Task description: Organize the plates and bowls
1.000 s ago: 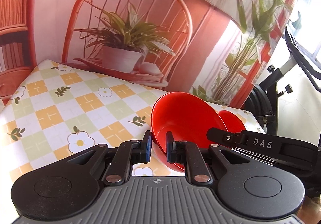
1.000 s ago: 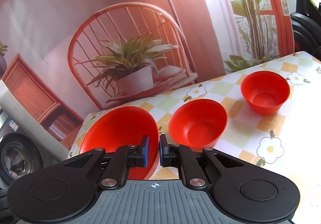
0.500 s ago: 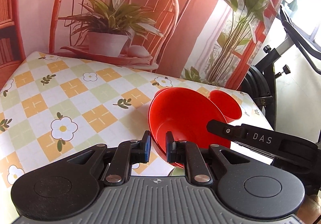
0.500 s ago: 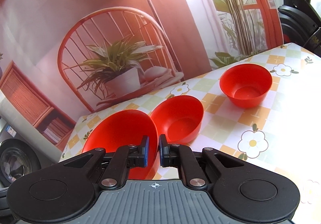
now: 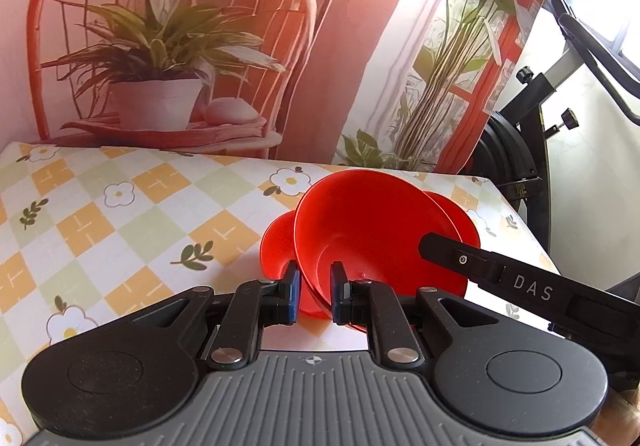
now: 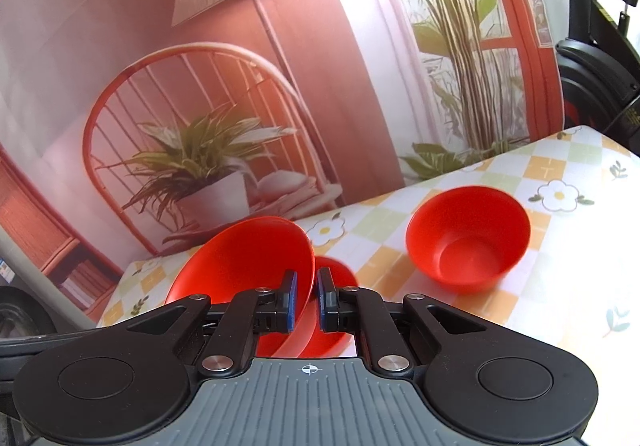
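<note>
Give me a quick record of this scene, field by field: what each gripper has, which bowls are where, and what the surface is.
left gripper: jaws clamped on the rim of the large red plastic bowl, tilted
right gripper: jaws clamped on the same large bowl's rim, opposite side
beneath held bowl: small red plastic bowl, mostly hidden
standing apart: second small red bowl, upright, empty
surface: checked floral tablecloth
stacking: contact between held bowl and bowl below cannot be told

Left tongs [image 5: 315,296] nearly closed, right tongs [image 6: 307,300] likewise, both gripping.
</note>
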`<action>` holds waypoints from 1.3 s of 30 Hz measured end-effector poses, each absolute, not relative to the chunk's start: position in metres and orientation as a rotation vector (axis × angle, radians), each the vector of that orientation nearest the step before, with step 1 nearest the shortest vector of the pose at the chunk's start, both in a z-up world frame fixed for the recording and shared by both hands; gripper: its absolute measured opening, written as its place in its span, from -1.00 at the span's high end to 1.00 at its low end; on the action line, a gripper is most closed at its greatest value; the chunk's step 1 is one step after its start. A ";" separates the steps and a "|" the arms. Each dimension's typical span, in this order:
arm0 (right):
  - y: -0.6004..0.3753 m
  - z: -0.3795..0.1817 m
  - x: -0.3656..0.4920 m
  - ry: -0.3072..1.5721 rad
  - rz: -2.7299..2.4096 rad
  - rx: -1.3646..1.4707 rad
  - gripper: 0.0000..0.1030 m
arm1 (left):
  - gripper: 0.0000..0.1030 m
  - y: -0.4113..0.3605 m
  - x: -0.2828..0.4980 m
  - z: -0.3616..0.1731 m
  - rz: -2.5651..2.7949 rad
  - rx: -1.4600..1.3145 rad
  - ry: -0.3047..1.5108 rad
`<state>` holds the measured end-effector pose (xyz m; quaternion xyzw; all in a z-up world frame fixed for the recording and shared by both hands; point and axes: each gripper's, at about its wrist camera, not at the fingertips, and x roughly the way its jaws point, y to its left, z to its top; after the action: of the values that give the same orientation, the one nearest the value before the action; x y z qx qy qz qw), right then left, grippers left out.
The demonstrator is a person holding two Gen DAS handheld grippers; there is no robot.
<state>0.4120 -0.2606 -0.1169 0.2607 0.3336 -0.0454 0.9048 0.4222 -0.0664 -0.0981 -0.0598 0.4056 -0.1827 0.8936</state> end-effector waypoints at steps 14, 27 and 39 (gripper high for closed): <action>-0.273 -0.159 0.446 0.753 -0.083 0.525 0.81 | 0.71 -0.091 0.461 -0.128 -0.349 -0.022 0.895; -0.270 -0.170 0.450 0.782 -0.068 0.538 0.81 | 0.71 -0.093 0.464 -0.140 -0.323 0.037 0.918; -0.272 -0.171 0.449 0.790 -0.073 0.545 0.76 | 0.65 -0.096 0.465 -0.140 -0.313 0.054 0.918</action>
<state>0.4495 -0.2715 -0.1715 0.2622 0.3798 -0.0351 0.8865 0.4655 -0.0959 -0.1400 0.0259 0.4412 -0.1504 0.8844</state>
